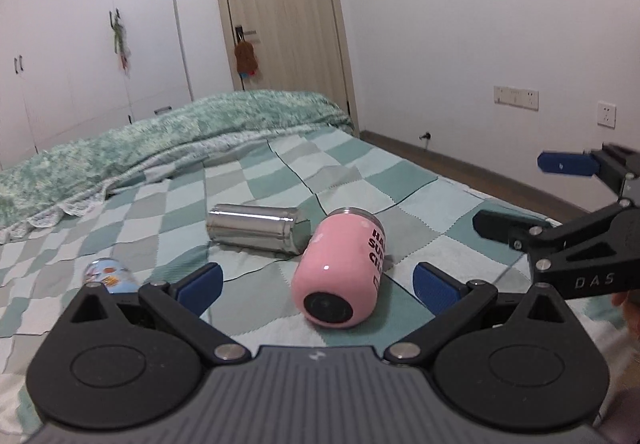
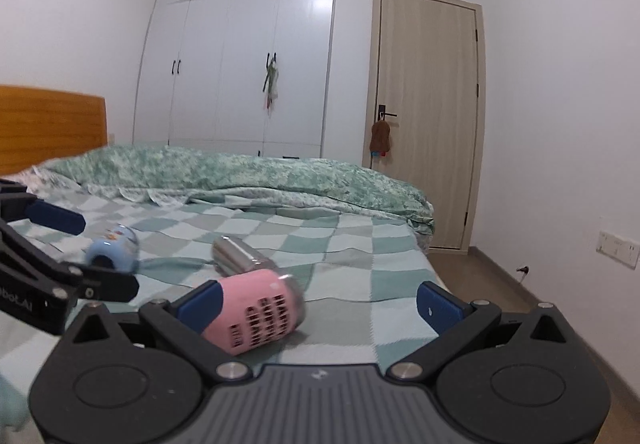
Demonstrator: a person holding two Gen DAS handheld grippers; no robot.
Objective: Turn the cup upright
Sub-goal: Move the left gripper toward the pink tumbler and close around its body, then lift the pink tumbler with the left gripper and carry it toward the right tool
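A pink cup (image 1: 338, 268) with dark lettering lies on its side on the checked bedspread, its black base toward me. My left gripper (image 1: 316, 286) is open, its blue pads either side of the cup's base end, not touching. A steel cup (image 1: 258, 229) lies on its side just behind it. A small blue patterned cup (image 1: 108, 274) lies at the left. In the right wrist view the pink cup (image 2: 256, 310) lies beside the left pad of my open right gripper (image 2: 320, 304); the steel cup (image 2: 242, 256) and blue cup (image 2: 114, 246) lie beyond. The right gripper also shows in the left wrist view (image 1: 516, 194).
A rumpled green quilt (image 1: 160, 140) lies across the far side of the bed. The bed's right edge (image 2: 436, 280) drops to a wooden floor by the white wall. A wardrobe (image 2: 240, 56) and a door (image 2: 428, 116) stand behind. The left gripper (image 2: 80, 256) reaches in at left.
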